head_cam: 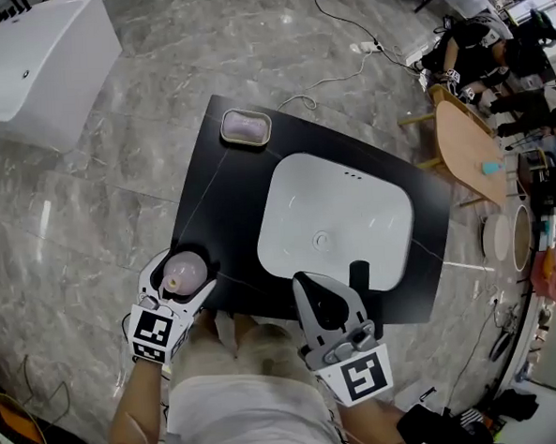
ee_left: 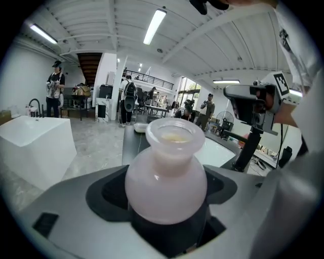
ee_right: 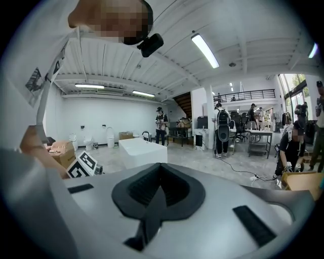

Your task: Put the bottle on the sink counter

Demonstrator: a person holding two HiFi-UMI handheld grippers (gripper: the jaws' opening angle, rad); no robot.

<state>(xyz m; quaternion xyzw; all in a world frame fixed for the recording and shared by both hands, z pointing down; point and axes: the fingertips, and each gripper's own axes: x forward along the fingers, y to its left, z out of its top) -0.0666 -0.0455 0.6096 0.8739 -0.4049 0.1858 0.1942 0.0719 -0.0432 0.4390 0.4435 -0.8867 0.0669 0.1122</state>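
Frosted pale-pink bottle (ee_left: 166, 177), round-bellied, wide-lipped, pinched in left gripper (head_cam: 185, 275) (right gripper (ee_right: 158, 196) pressed together, empty)

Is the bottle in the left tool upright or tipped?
Upright: the bottle has its mouth pointing up, and the head view looks down into it.
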